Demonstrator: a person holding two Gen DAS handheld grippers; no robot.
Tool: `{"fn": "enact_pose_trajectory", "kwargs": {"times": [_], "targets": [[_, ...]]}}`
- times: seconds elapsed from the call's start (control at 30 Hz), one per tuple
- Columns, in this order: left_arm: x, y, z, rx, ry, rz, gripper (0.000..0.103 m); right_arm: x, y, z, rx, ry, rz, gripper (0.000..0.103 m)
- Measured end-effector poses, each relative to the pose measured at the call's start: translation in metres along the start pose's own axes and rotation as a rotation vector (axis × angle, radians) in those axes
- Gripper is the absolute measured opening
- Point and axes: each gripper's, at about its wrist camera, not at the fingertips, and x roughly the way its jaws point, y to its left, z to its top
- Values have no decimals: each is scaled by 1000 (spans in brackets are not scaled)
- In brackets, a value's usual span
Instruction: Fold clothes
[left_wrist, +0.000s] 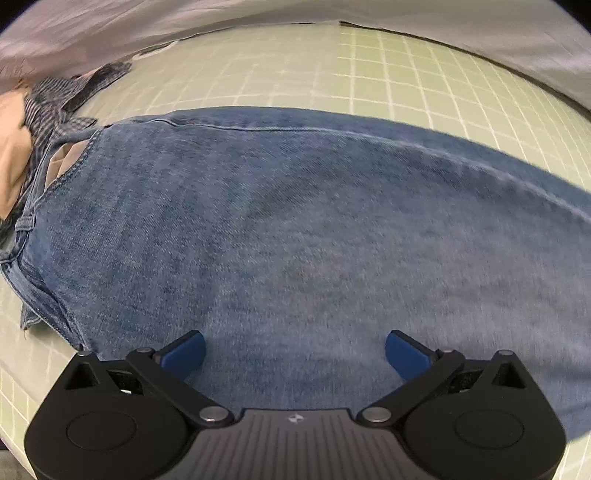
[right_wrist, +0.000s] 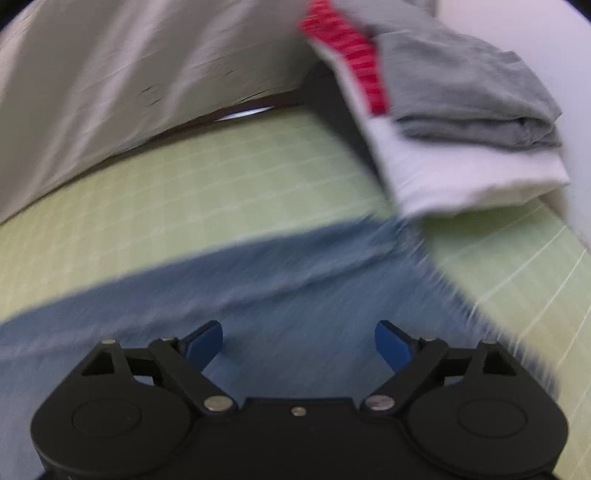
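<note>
One pair of blue jeans lies flat across the green gridded mat on the counter, spread out, probably so a fold can be made cleanly. At its waistband end sits a crumpled heap of a striped dark garment and a tan one, seemingly waiting their turn. At the hem end, two folded pieces are stacked, grey on a white one with red stripes. Two grippers hover over the denim: the left gripper and right gripper both have jaws spread wide, holding nothing.

bare mat beyond jeans, folded stack right
</note>
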Motion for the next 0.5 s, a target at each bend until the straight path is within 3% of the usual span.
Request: {"fn": "enact_pose_trajectory", "kwargs": {"times": [0.13,0.23,0.4,0.5], "targets": [[-5,7,-15,34,-16,-38,103,-23,32,-42,-78,25,-6,97],[-8,16,-26,50,-28,-74,103,-40,38,-66,-22,39,11,101],[-21,38,-39,55,-77,-178,103,-59,52,-90,-73,25,4,102],[-35,70,-46,-57,-138,-267,103,-60,59,-92,-56,26,-23,103]]}}
